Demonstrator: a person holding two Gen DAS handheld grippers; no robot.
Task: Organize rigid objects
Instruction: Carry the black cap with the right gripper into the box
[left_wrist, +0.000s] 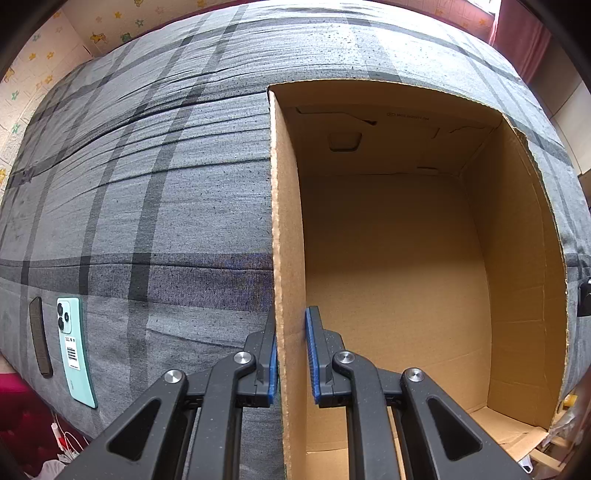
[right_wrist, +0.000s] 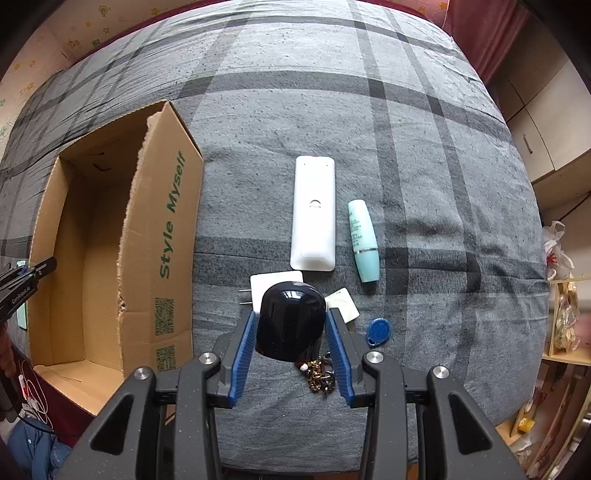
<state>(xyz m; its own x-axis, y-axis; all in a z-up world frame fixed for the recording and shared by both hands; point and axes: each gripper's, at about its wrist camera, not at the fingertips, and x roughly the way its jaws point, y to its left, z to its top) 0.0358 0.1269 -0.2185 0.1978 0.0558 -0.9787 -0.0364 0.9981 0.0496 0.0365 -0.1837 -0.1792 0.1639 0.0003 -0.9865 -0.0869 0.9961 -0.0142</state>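
2 green words, "Style Myself", are showing on the cardboard box (right_wrist: 162, 236) standing on the plaid bedspread (right_wrist: 406, 147). Your right gripper (right_wrist: 290, 332) is clamping its blue pads on the black dome-shaped object (right_wrist: 290, 321); your left gripper (left_wrist: 291, 354) is straddling the box's wall (left_wrist: 286, 229), pads nearly together.

The black dome (right_wrist: 291, 325) is glossy plastic with bright reflections. The cardboard box (right_wrist: 162, 236) is matt brown, its torn edge rough and fibrous. The bed cover (right_wrist: 424, 155) is woven grey plaid cloth. The white remote (right_wrist: 314, 214) looks smooth, the tube (right_wrist: 364, 242) satiny. Each tool (right_wrist: 291, 350) is speckled matt black with ribbed blue pads (right_wrist: 242, 356) and shiny metal rivets (right_wrist: 373, 356).
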